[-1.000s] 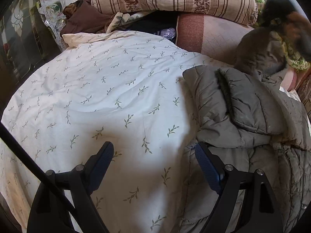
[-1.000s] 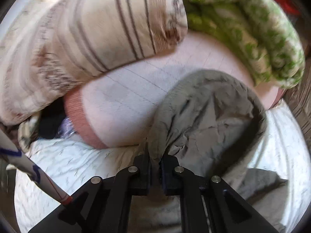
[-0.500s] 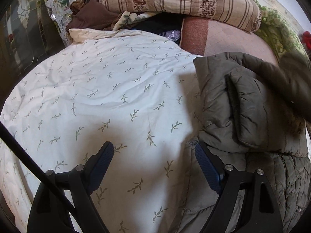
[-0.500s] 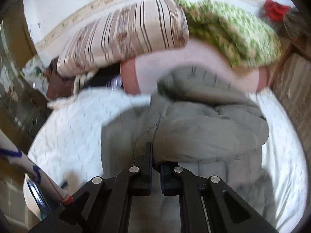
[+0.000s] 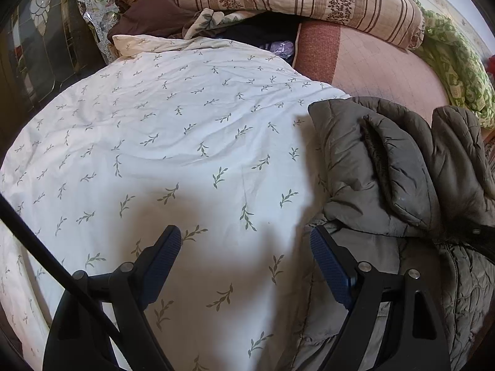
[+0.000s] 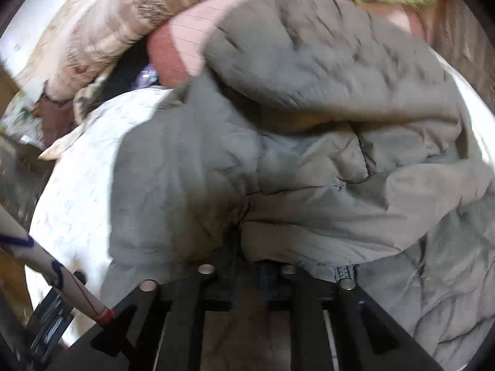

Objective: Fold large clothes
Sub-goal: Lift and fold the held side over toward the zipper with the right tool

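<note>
One wide bed (image 5: 173, 142), covered by a white sheet printed with small green sprigs, is the landmark, with a striped floral pillow (image 5: 297, 3) and a pink cushion (image 5: 380, 71) at its head. Lying on the bed's right side, below the pink cushion, is a bulky olive-grey padded jacket (image 5: 386, 167), partly folded over itself. Left hand-held gripper (image 5: 244, 262) hangs wide open and empty over the sheet beside the jacket; right hand-held gripper (image 6: 247, 262) is opening, blurred jacket fabric bunched at its fingers.

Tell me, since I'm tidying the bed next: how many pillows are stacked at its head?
2: a striped floral pillow on top, a pink pillow beneath it. The surrounding heap of bedding may hide more.
</note>
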Tool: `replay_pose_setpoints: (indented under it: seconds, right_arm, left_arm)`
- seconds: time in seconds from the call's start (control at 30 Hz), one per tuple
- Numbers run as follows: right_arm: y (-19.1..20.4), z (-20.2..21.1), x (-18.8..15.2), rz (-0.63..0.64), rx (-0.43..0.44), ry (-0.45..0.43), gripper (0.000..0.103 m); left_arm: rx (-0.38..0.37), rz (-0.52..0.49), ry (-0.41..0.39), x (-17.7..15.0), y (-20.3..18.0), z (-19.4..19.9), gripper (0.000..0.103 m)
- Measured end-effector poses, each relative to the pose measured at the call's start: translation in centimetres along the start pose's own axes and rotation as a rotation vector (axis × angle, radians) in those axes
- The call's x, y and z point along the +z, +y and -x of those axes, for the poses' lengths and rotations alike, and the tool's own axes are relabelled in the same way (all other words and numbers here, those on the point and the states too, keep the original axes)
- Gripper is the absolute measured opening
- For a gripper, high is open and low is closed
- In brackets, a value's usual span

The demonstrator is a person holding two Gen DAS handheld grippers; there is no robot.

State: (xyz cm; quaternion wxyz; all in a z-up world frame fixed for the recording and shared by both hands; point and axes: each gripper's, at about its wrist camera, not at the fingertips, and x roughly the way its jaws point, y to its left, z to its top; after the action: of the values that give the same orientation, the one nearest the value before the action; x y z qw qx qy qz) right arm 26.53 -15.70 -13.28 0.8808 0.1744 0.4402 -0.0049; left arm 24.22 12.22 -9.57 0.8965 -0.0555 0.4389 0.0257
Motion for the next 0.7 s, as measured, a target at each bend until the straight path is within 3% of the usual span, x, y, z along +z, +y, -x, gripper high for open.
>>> replay_pose_setpoints:
  seconds: [0.03, 0.07, 0.1, 0.33, 0.5, 0.6, 0.7]
  right_arm:
    - [0.2, 0.9, -0.1, 0.022, 0.015, -0.012, 0.041]
    - [0.2, 2.1, -0.3, 0.035, 0.025, -0.020, 0.065]
    - [0.0, 3.2, -0.6, 0.032, 0.038, -0.034, 0.071]
    - [-1.2, 8.2, -1.2, 0.091, 0.039, -0.060, 0.071]
    - [-2.5, 10.2, 4.9, 0.086, -0.144, -0.244, 0.071]
    - [-3.1, 7.9, 8.3, 0.093, -0.280, -0.279, 0.071]
    - [-4.3, 3.2, 9.0, 0.040, -0.300, -0.169, 0.069]
  left_arm:
    - [-0.004, 0.002, 0.000, 0.0, 0.1, 0.1, 0.085]
    - [-0.008, 0.004, -0.001, 0.0, 0.1, 0.1, 0.085]
    - [-0.010, 0.005, -0.002, 0.0, 0.1, 0.2, 0.085]
    - [-0.023, 0.013, -0.002, 0.1, 0.2, 0.5, 0.085]
    - [-0.024, 0.005, 0.005, 0.1, -0.1, 0.3, 0.085]
    - [-0.015, 0.002, 0.010, 0.1, -0.1, 0.0, 0.085]
    - [-0.018, 0.008, 0.011, 0.2, 0.1, 0.0, 0.085]
